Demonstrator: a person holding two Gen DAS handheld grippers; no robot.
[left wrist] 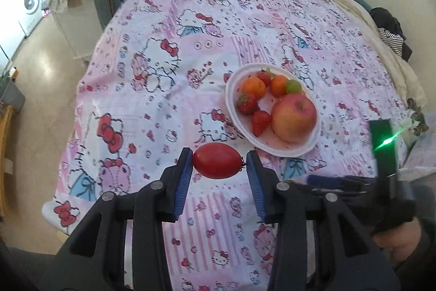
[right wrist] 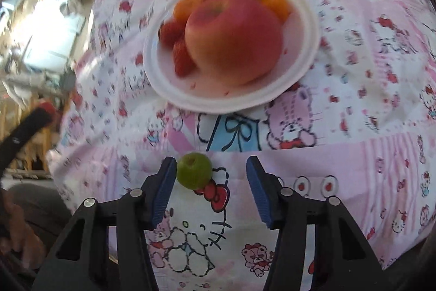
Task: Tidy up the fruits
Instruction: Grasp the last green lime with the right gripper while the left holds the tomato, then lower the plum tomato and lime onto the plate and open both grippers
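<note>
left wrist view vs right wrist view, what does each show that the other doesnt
Only the left wrist view shows the oval red tomato between the left gripper fingers, apparently clamped. Only the right wrist view shows the small round green grape against one finger of the open right gripper. Both show the white plate of fruit on the pink cartoon-print sheet.

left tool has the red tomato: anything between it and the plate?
Nothing visible. The red tomato sits between the left tool pads, and only bare patterned sheet separates it from the plate. The plate's near rim is free; the apple and strawberries crowd its middle.
</note>
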